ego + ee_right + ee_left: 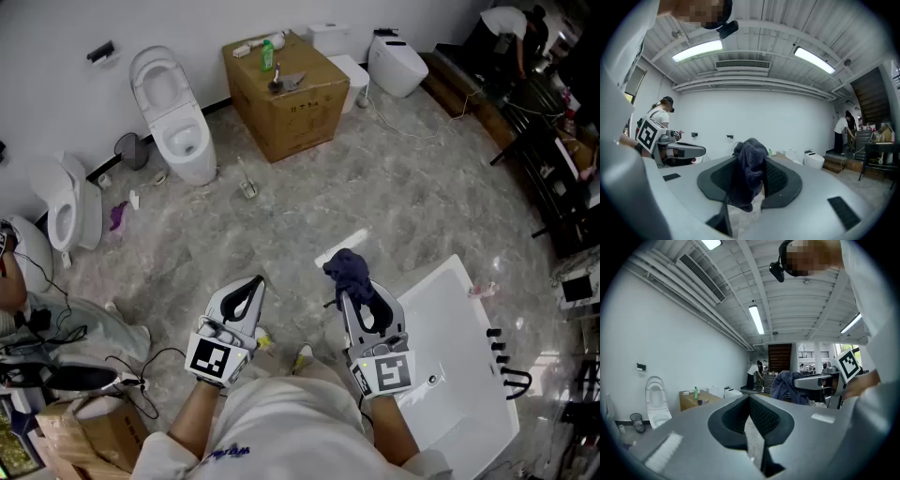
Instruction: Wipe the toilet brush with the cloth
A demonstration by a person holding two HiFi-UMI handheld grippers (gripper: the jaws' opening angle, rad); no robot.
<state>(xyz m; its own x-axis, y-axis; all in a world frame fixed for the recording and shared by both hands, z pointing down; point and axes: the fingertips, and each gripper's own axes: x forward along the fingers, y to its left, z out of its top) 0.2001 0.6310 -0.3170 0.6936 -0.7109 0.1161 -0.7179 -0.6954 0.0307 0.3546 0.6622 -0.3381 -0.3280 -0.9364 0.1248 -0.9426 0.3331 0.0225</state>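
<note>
My right gripper [351, 286] is shut on a dark blue cloth [349, 267], which bunches up over the fingertips; in the right gripper view the cloth [751, 164] hangs between the pads. The left gripper [256, 283] is held beside it at about the same height. Its jaws meet with only a thin slit and hold nothing [750, 399]. A thin upright stick in a small clear base [247, 186], seemingly the toilet brush, stands on the floor well ahead of both grippers. From the left gripper view the cloth [787, 386] shows to the right.
A cardboard box [291, 108] ahead carries a green bottle [267, 54] and a dark item [277, 84]. White toilets [178, 122] [70, 202] line the left wall. A white basin slab [459, 366] lies at right. Cables and a seated person are at lower left.
</note>
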